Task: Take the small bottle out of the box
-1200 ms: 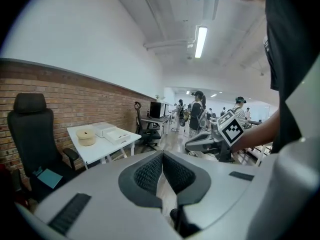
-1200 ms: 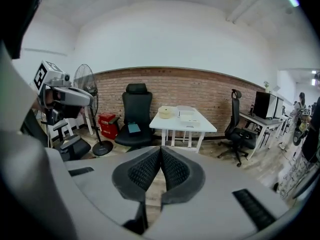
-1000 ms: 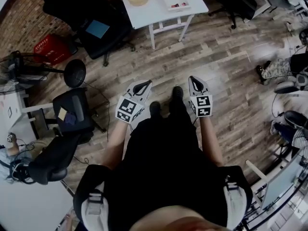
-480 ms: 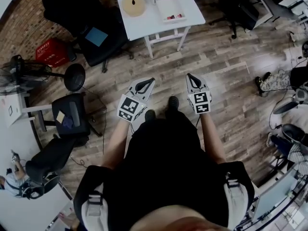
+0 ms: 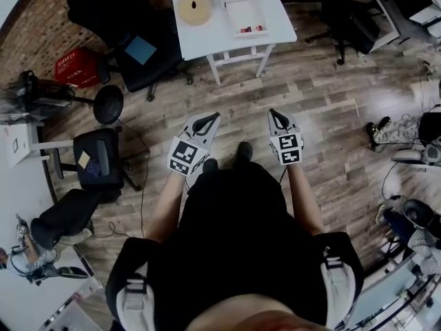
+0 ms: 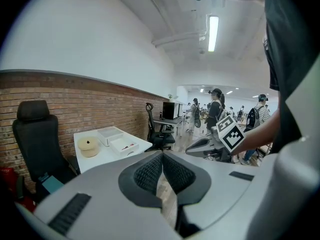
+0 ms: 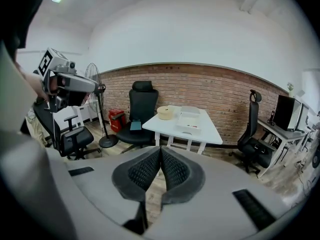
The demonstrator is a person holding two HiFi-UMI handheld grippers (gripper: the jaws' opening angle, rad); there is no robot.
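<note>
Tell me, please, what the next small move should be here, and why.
Probably a step closer to the white table: the open box on it lies well ahead of the left gripper and the right gripper. Both are shut and empty, and look too far off to reach in.

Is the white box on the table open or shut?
Open. The head view looks straight into the white box on the table: no lid covers it, and small reddish things lie inside.
</note>
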